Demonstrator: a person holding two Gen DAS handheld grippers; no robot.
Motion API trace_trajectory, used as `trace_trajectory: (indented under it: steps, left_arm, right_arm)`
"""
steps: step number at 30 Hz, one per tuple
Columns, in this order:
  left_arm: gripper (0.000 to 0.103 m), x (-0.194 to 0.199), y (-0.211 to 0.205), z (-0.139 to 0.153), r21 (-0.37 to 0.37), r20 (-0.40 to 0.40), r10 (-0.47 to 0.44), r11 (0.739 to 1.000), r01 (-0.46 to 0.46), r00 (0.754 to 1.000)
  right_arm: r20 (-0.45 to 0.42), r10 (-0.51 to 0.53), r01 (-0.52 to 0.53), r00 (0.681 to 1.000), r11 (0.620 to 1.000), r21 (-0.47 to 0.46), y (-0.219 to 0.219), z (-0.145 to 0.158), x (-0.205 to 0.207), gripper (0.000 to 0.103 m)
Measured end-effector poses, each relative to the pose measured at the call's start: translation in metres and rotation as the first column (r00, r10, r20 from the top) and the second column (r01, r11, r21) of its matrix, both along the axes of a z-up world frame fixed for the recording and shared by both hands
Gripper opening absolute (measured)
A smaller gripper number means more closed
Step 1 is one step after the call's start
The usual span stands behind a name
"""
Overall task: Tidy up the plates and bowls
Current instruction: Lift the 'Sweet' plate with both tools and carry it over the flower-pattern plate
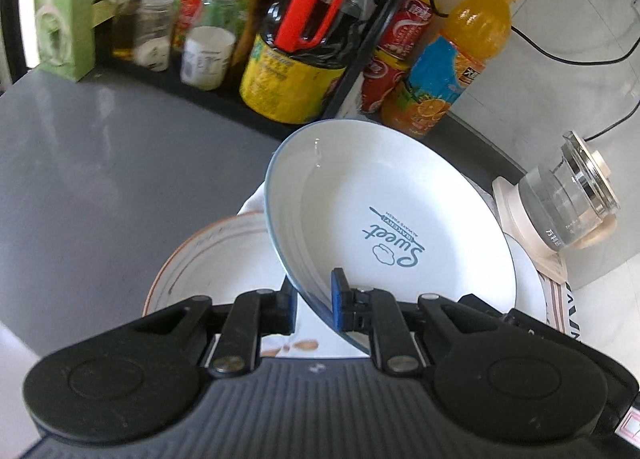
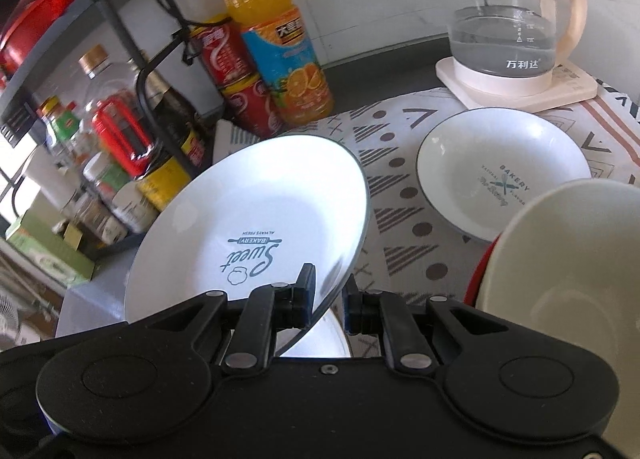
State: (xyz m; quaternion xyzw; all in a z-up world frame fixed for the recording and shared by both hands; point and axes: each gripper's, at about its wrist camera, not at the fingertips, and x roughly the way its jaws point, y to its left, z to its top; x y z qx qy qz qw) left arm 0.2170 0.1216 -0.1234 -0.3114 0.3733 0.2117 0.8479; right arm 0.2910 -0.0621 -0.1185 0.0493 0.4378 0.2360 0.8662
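My left gripper (image 1: 314,305) is shut on the near rim of a white "Sweet" plate (image 1: 384,215), holding it tilted above an orange-rimmed plate (image 1: 212,259). My right gripper (image 2: 328,303) is shut on the rim of a white "Sweet" plate (image 2: 256,227), also tilted up off the patterned cloth (image 2: 400,187); I cannot tell whether it is the same plate. A white "Bakery" plate (image 2: 504,175) lies flat on the cloth to the right. A cream bowl with a red outside (image 2: 568,279) stands tilted at the right edge. Another white plate (image 2: 320,343) lies under the right gripper.
A black rack of bottles, jars and a dark oil jug (image 1: 296,59) lines the back. An orange juice bottle (image 2: 276,35) and red cans (image 2: 236,79) stand beside it. A glass kettle (image 2: 508,19) sits on its base at the back right. Grey counter (image 1: 100,163) lies left.
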Motion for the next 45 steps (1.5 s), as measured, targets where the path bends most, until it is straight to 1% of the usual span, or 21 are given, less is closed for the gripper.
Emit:
trace_trajectory:
  steps: [9,22,35,45]
  left_arm:
    - [0.015,-0.036,-0.028,-0.005,0.001,-0.002,0.086,0.996,-0.086,0.996]
    - [0.015,-0.07,-0.055,-0.008,-0.004,0.002,0.181,0.983,-0.181,0.983]
    - [0.015,-0.096,-0.062,-0.02,-0.019,-0.015,0.237,0.971,-0.238,0.971]
    - [0.015,-0.096,-0.062,-0.025,-0.03,-0.042,0.242,0.97,-0.243,0.969]
  right_arm:
    - [0.001,0.089,-0.089,0.996,0.996,-0.012,-0.015,-0.003,-0.02,0.012]
    - [0.008,0.189,-0.189,0.982,0.982,-0.025,-0.028,-0.003,-0.037,0.012]
    - [-0.001,0.246,-0.246,0.969,0.968,-0.052,-0.03,-0.011,-0.053,0.012]
    - [-0.019,0.247,-0.248,0.969,0.966,-0.076,-0.029,-0.016,-0.054,0.012]
